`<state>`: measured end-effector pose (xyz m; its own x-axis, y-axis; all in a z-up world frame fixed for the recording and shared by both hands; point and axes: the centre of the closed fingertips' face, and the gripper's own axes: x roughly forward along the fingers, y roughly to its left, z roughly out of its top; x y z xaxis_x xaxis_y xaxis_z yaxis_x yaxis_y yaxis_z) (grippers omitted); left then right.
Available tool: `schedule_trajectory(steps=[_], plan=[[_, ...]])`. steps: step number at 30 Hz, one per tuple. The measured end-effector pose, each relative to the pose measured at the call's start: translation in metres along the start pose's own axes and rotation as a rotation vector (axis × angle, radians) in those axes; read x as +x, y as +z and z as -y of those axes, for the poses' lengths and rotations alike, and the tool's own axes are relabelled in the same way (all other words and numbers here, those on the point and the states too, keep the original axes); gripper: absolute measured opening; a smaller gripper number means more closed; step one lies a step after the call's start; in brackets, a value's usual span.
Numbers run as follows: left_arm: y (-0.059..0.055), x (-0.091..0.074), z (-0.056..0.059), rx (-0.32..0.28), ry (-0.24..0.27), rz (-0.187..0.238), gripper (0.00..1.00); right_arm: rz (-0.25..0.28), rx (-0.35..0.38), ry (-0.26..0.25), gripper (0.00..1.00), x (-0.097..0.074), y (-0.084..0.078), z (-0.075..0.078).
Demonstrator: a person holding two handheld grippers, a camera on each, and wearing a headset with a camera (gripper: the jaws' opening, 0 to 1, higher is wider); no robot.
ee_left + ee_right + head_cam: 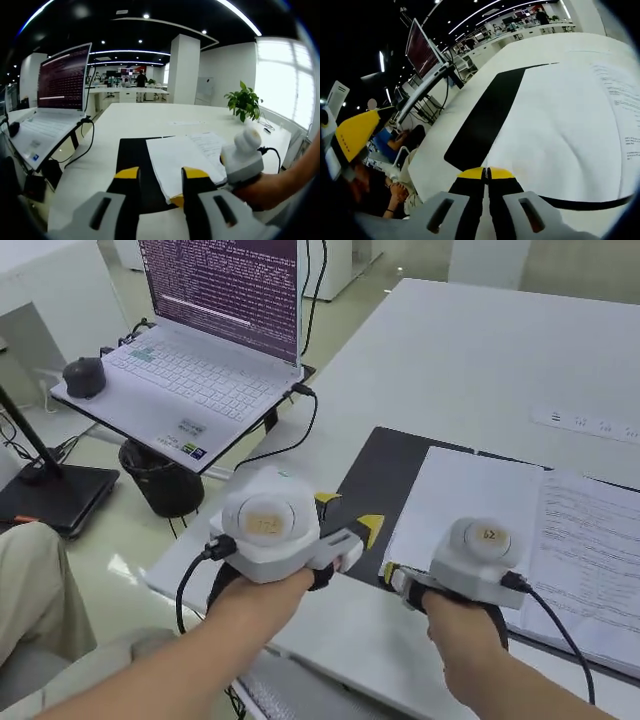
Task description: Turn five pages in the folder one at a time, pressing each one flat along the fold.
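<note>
The black folder (375,480) lies open on the white table (470,350). A blank white page (470,505) covers its left half, and a printed page (590,540) lies on the right. My right gripper (392,573) is shut, its tips at the near left corner of the blank page (555,130). I cannot tell whether paper is pinched between them. My left gripper (348,513) hovers open over the folder's near left corner (132,160), nothing between its jaws. The right gripper (242,160) shows beside the page (175,155), and the left gripper's yellow tip (357,135) appears at the left edge.
A laptop (200,350) with a lit screen sits on a stand left of the table, a black round device (84,377) beside its keyboard. A cable (290,440) hangs from it. A black bin (160,475) stands below. A potted plant (244,102) is at the far right.
</note>
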<state>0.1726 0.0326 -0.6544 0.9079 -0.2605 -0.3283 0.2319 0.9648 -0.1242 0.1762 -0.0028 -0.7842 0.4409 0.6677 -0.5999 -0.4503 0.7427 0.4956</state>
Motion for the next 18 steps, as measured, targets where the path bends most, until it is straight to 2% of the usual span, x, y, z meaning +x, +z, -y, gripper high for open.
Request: schedule_trajectory(steps=[4, 8, 12, 14, 18], plan=[[-0.003, 0.006, 0.002, -0.002, -0.006, -0.016, 0.32, 0.001, 0.009, 0.013, 0.0, -0.004, -0.006, -0.003], [-0.013, 0.015, 0.01, 0.004, -0.024, -0.052, 0.32, 0.011, 0.007, 0.02, 0.0, -0.014, -0.007, -0.003], [-0.021, 0.025, 0.019, 0.004, -0.047, -0.08, 0.32, 0.066, 0.043, 0.017, 0.0, -0.028, -0.002, 0.0], [-0.027, 0.031, 0.024, 0.013, -0.057, -0.101, 0.32, 0.099, 0.069, 0.036, 0.0, -0.037, 0.001, -0.002], [-0.042, 0.046, 0.034, 0.013, -0.078, -0.148, 0.32, 0.121, 0.074, 0.036, 0.0, -0.049, 0.004, 0.002]])
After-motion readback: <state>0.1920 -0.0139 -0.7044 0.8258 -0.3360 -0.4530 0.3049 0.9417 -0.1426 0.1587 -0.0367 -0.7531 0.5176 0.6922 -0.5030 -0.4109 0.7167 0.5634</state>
